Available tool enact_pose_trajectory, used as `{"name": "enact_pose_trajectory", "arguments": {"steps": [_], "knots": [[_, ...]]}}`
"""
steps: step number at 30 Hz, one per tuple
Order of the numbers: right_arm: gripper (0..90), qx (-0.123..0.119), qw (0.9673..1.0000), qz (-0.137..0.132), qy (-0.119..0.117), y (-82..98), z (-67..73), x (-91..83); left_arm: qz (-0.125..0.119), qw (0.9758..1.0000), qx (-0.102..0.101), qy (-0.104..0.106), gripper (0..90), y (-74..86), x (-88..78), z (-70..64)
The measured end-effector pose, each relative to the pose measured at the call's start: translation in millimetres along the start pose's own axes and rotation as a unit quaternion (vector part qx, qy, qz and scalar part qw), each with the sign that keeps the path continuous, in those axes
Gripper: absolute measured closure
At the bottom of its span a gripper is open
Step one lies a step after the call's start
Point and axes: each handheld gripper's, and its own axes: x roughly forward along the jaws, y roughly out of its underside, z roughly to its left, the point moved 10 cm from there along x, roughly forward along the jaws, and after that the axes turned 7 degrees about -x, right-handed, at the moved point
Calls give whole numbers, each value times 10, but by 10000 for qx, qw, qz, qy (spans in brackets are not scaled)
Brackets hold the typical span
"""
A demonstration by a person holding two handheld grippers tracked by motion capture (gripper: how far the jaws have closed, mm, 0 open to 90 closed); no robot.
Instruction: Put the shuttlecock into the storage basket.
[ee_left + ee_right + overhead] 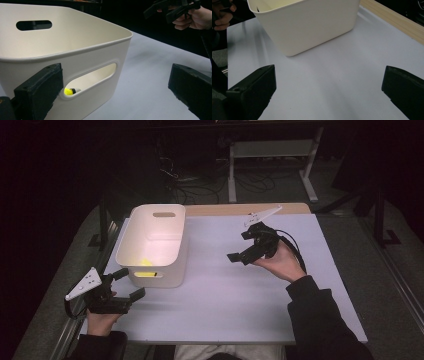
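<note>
The left claw [126,283] is held low at the near left corner of the counter [235,290], its jaws apart and holding nothing, just beside the near wall of the bin [155,245]. The right claw [241,246] is lifted over the middle of the counter, jaws also apart and holding nothing. A small yellow thing [68,91] lies inside the white bin.
</note>
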Motion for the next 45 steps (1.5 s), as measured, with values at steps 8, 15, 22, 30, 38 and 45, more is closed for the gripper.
{"name": "enact_pose_trajectory", "arguments": {"steps": [8, 15, 22, 30, 38, 45], "knots": [[0, 28, 10000, -49, 31, 91, -8, -31, 4, 10000, 5, -7, 0, 1, 1, 3], [0, 72, 9999, -100, 58, 161, -18, -76, 4, 10000, 6, -9, 0, 1, 2, 3], [0, 132, 9998, -110, 77, 264, -22, -117, 5, 10000, 6, -10, 0, 0, 2, 4], [0, 254, 9996, -112, 112, 407, -41, -153, 13, 10000, 13, -14, 0, 1, 3, 6], [0, 374, 9990, -154, 188, 561, -72, -240, 20, 10000, 10, -16, 0, 2, 5, 6], [0, 458, 9986, -162, 220, 666, -84, -283, 20, 10000, 11, -16, 0, 3, 6, 7]]}}
